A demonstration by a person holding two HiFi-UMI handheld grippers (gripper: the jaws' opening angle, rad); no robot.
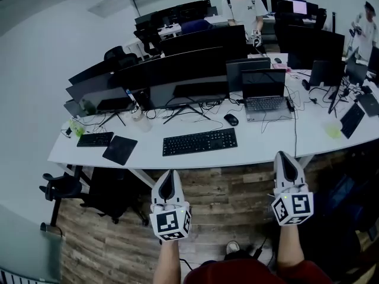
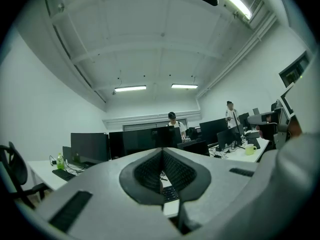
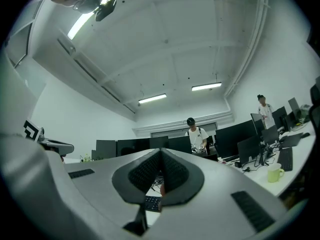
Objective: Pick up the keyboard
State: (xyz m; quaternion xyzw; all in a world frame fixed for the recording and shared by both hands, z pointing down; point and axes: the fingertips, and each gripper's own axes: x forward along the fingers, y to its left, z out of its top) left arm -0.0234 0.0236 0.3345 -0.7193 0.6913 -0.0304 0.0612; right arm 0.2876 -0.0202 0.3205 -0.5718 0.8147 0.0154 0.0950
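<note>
A black keyboard (image 1: 200, 141) lies on the white desk (image 1: 260, 142), in front of the monitors. My left gripper (image 1: 167, 177) is shut and empty, held over the wooden floor short of the desk's front edge, left of the keyboard's middle. My right gripper (image 1: 285, 158) is also shut and empty, its tip at the desk's front edge, right of the keyboard. In the left gripper view a strip of the keyboard (image 2: 170, 192) shows below the closed jaws. The right gripper view shows part of the keyboard (image 3: 152, 203) under its closed jaws.
On the desk are a mouse (image 1: 231, 119), an open laptop (image 1: 264, 91), a row of dark monitors (image 1: 188, 74), a smaller keyboard (image 1: 95, 139) and a black pad (image 1: 120, 149) at the left. An office chair (image 1: 62, 188) stands at the left. Two people stand beyond.
</note>
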